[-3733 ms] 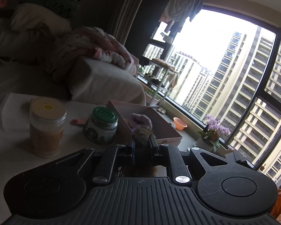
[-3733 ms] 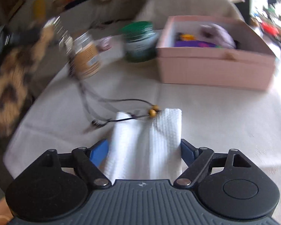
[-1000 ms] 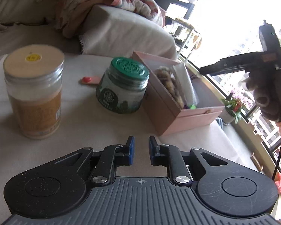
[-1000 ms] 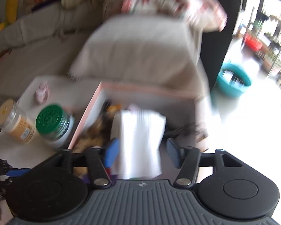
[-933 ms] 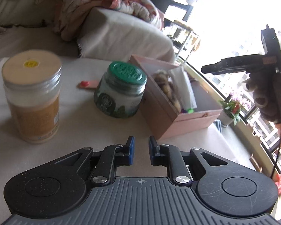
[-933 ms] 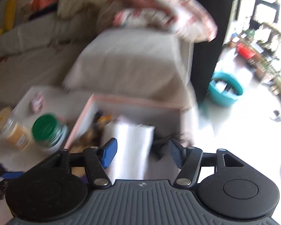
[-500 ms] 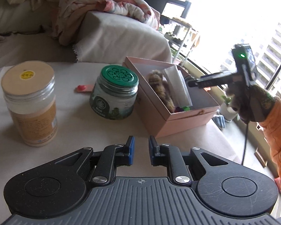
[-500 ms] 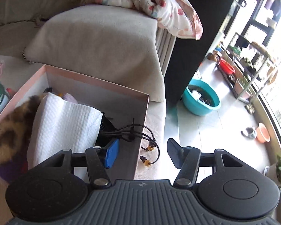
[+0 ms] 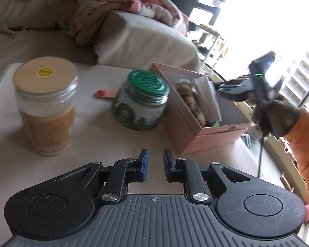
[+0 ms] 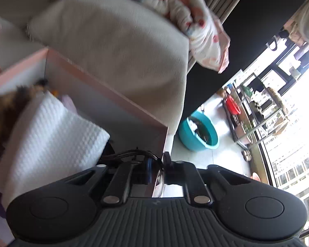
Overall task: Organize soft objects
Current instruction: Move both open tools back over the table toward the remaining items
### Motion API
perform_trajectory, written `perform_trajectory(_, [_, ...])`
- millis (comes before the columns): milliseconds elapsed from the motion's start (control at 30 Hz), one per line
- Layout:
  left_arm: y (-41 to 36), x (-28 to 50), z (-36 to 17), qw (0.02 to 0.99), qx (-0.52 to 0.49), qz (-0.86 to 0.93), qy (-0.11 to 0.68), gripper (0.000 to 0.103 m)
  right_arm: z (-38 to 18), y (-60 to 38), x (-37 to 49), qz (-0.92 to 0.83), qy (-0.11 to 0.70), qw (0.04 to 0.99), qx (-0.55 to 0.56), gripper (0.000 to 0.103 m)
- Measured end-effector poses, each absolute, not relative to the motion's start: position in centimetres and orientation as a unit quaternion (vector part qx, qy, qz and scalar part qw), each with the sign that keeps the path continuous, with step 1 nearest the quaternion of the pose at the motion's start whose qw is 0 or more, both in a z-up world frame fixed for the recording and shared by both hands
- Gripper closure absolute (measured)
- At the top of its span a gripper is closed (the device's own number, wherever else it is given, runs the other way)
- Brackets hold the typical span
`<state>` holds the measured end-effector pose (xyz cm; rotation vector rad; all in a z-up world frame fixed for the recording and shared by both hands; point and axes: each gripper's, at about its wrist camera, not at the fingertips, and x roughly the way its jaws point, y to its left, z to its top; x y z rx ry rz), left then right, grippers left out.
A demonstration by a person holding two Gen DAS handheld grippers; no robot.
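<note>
Dropped lower, the right tongs [image 10: 155,169] have clenched on the black cord [image 10: 131,154] at the pink cardboard box's [image 10: 105,82] corner, beside the white waffle cloth [image 10: 51,135] already inside, while the left tongs [image 9: 155,164] hover nearly shut, empty.

A home living room: blanket-draped sofa [image 9: 138,35], jars on a low table [image 9: 88,123], high-rise window view [image 9: 294,47].

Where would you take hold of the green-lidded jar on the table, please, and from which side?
Grip the green-lidded jar across its rounded glass body, just below the lid, coming level from the left gripper's side. It stands upright, and the pink box crowds its far side.
</note>
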<state>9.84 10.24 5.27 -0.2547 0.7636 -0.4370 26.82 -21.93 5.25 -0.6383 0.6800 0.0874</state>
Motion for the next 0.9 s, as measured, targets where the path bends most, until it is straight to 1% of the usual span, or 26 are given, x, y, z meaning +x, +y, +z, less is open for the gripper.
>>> perform_trajectory(67, [10.5,9.9,5.3,0.898,-0.126,-0.210,0.366,0.085,7.1,-22.5,25.8,0.042,0.290,0.910,-0.294,0.100])
perform_trajectory(267, [10.3,10.0,5.1,0.894,-0.139,-0.219,0.365,0.085,16.7,-23.8,22.8,0.095,0.242,0.953,-0.153,0.100])
perform_trajectory(333, [10.4,9.9,5.0,0.894,-0.140,-0.219,0.365,0.085,18.5,-23.4,21.8,0.118,0.243,0.955,-0.121,0.100])
perform_trajectory(400, [10.5,9.8,5.0,0.894,-0.142,-0.217,0.366,0.085,18.4,-22.7,21.7,0.134,0.273,0.947,-0.104,0.099])
perform_trajectory(467, [10.7,9.6,4.9,0.893,-0.142,-0.212,0.370,0.085,17.0,-22.0,22.3,0.134,0.337,0.926,-0.103,0.093])
perform_trajectory(533, [11.2,9.5,4.9,0.894,-0.141,-0.208,0.372,0.085,15.2,-22.0,23.2,0.105,0.394,0.907,-0.104,0.076])
perform_trajectory(600, [11.7,9.3,4.8,0.895,-0.144,-0.200,0.372,0.085,14.5,-22.5,23.5,0.088,0.414,0.900,-0.105,0.073])
perform_trajectory(667, [12.4,9.3,4.7,0.897,-0.151,-0.191,0.370,0.085,14.7,-23.1,23.3,0.077,0.421,0.898,-0.101,0.067])
perform_trajectory(700, [12.8,9.3,4.7,0.897,-0.154,-0.187,0.368,0.085,15.1,-23.4,23.3,0.079,0.428,0.896,-0.093,0.060])
perform_trajectory(733, [13.2,9.3,4.8,0.899,-0.157,-0.184,0.366,0.085,15.4,-23.5,23.2,0.085,0.434,0.893,-0.083,0.056])
perform_trajectory(833, [14.5,9.1,5.5,0.905,-0.156,-0.184,0.350,0.085,16.8,-22.9,22.1,0.104,0.437,0.891,-0.069,0.056])
perform_trajectory(900, [15.7,8.9,6.7,0.912,-0.150,-0.187,0.332,0.085,18.5,-22.1,21.2,0.124,0.425,0.895,-0.052,0.056])
